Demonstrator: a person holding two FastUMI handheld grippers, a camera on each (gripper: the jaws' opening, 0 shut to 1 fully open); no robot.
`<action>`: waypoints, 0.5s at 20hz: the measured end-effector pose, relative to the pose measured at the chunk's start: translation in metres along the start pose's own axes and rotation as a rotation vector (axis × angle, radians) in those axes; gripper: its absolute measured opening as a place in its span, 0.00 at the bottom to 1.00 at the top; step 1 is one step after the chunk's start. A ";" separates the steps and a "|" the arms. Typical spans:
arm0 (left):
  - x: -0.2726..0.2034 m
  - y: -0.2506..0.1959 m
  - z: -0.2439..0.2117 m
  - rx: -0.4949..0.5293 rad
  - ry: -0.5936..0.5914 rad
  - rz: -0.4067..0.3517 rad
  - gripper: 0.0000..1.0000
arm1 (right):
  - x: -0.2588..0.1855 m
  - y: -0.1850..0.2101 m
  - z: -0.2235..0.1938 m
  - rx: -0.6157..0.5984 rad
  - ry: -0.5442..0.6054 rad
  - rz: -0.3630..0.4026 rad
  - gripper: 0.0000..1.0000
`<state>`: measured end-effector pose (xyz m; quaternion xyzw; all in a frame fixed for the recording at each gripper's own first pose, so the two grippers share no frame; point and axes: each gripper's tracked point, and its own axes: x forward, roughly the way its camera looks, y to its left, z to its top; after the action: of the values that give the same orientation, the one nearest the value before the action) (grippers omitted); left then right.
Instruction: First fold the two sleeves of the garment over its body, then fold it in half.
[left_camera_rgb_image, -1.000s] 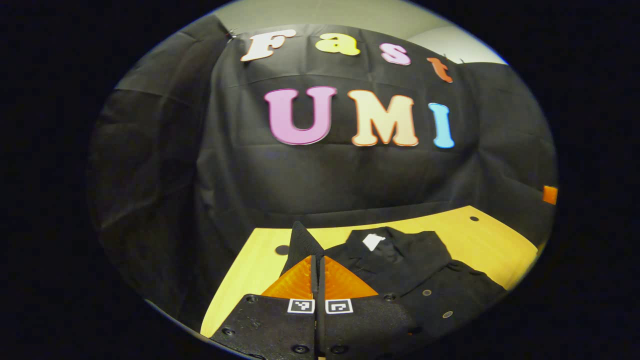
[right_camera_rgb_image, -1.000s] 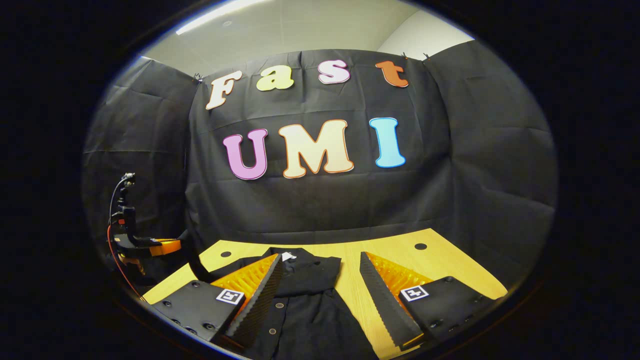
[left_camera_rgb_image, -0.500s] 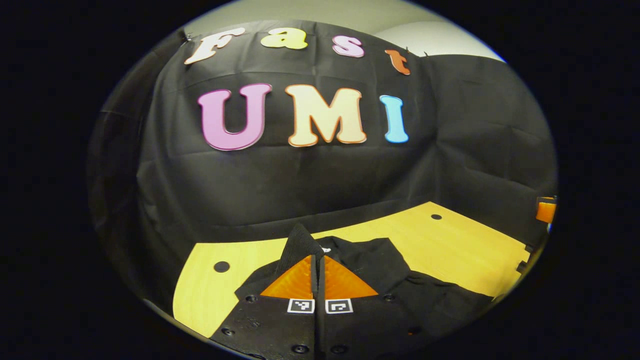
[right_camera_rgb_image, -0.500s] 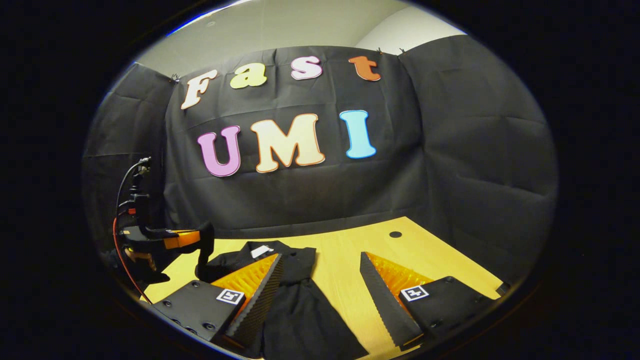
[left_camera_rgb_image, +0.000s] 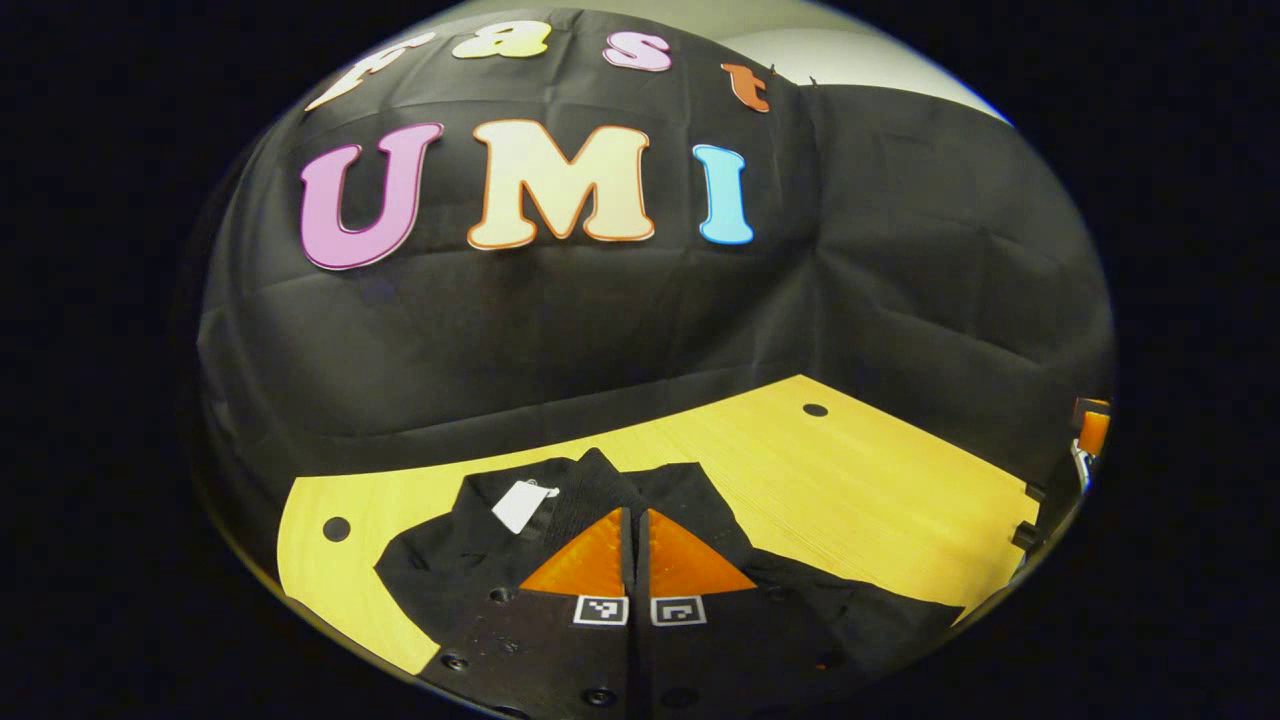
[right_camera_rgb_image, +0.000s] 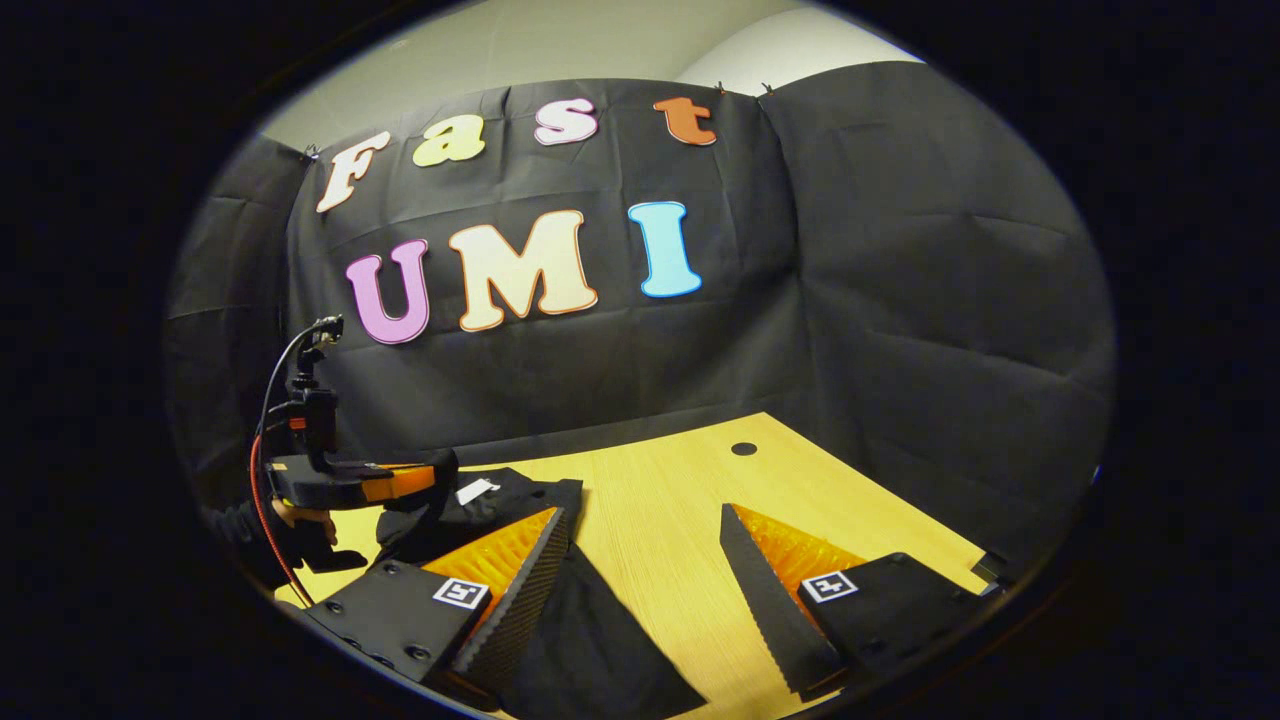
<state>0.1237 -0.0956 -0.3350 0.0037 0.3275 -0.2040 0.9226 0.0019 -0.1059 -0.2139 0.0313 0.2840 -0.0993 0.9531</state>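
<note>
two grippers work over one soft black button-front garment (left_camera_rgb_image: 470, 545) lying on the pale yellow wooden bench (left_camera_rgb_image: 850, 490). the left gripper (left_camera_rgb_image: 634, 512) has its fingers pressed together on a peak of the black cloth, which stands up between the tips just above the collar area; this looks like a sleeve being carried across the body. the right gripper (right_camera_rgb_image: 640, 560) hovers with its fingers spread wide, holding nothing, one finger over the garment's edge and the other over bare bench. in the right gripper view the left gripper (right_camera_rgb_image: 425, 480) shows farther off with dark cloth hanging from its tips

the fabric seems light and limp, so it should drape and crease wherever it is lifted; best taken at a cuff, hem corner or shoulder seam, pinching a single layer. the white neck tag (left_camera_rgb_image: 520, 503) marks the collar end, which points toward the booth wall, so the long axis probably runs from the wall toward the person
</note>
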 end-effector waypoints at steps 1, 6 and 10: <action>0.005 -0.003 0.000 0.010 0.008 -0.006 0.00 | 0.004 0.003 -0.001 -0.001 0.006 0.001 1.00; -0.009 -0.024 0.031 -0.022 -0.074 -0.065 0.54 | 0.028 0.026 -0.010 0.002 0.050 0.052 0.98; -0.063 0.001 0.051 -0.039 -0.164 0.034 0.90 | 0.029 0.040 -0.005 -0.031 0.022 0.088 0.97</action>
<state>0.1108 -0.0787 -0.2571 -0.0257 0.2545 -0.1816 0.9495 0.0312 -0.0707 -0.2337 0.0303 0.2945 -0.0525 0.9537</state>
